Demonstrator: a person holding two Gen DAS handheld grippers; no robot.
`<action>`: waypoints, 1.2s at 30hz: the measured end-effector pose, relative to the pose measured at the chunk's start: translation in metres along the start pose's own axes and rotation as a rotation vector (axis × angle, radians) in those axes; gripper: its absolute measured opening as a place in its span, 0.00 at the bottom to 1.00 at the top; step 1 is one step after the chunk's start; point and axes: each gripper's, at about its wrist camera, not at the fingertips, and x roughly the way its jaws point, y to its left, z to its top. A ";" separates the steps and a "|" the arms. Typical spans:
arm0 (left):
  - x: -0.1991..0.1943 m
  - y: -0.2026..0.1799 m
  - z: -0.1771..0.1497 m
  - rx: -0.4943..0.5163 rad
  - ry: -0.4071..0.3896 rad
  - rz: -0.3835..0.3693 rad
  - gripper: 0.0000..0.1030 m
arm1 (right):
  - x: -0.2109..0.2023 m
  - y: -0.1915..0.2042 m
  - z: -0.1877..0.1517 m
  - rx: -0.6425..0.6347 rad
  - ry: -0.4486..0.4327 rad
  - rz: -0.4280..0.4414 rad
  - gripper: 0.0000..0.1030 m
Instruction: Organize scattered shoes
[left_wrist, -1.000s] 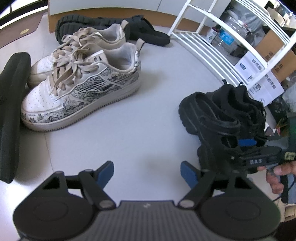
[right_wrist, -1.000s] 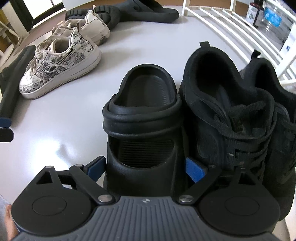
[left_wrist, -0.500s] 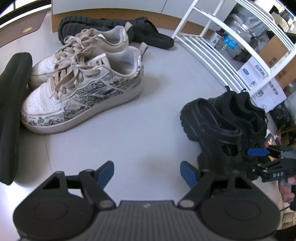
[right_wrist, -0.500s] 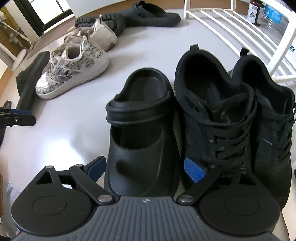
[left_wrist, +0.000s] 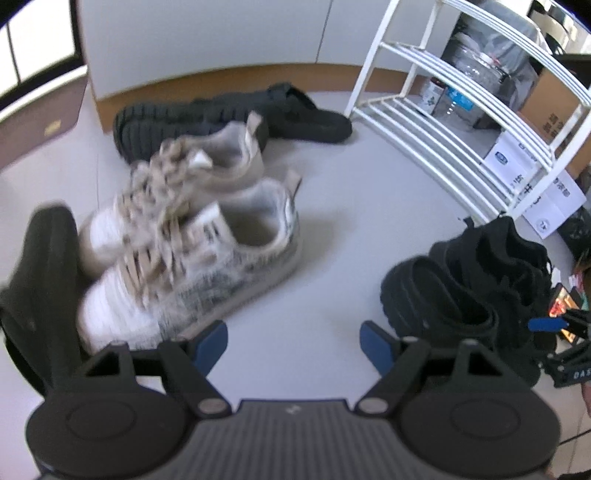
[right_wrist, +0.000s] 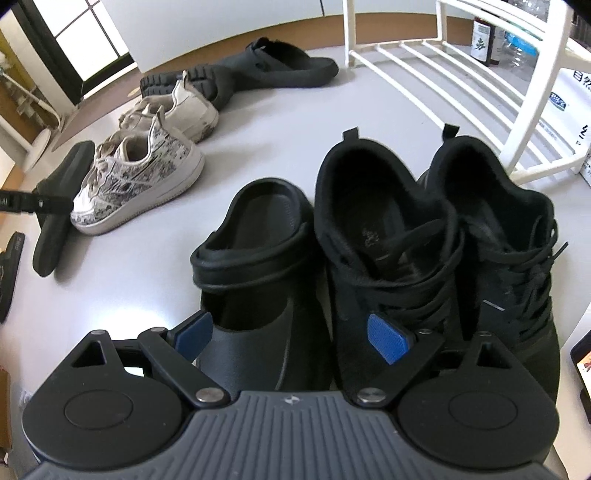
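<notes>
Right wrist view shows one black clog (right_wrist: 255, 266) lined up touching the pair of black sneakers (right_wrist: 436, 258) beside the white rack (right_wrist: 528, 122); the patterned white sneakers (right_wrist: 147, 173), other clog (right_wrist: 192, 83) and both slides lie scattered across the floor (right_wrist: 277, 140), so I judge most sorting remains. Right gripper (right_wrist: 291, 332) tilts downward over the clog's toe, jaws spread and clear of it; left gripper (left_wrist: 293, 341) hangs spread and empty over bare floor near the white sneakers.

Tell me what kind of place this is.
Probably a home entryway or utility corner. Shoes lie scattered on the pale floor, such as the patterned white sneakers and a black clog, beside a white slatted shoe rack with cardboard boxes stored behind.
</notes>
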 end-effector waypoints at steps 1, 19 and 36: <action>-0.001 0.001 0.007 -0.003 -0.002 0.001 0.78 | -0.001 -0.001 0.000 0.003 -0.004 0.000 0.91; -0.014 -0.001 0.109 -0.009 -0.068 0.098 0.80 | -0.017 -0.021 0.015 0.078 -0.100 0.031 0.91; 0.019 0.020 0.170 -0.229 -0.044 0.138 0.95 | -0.021 -0.036 0.005 0.089 -0.107 0.020 0.91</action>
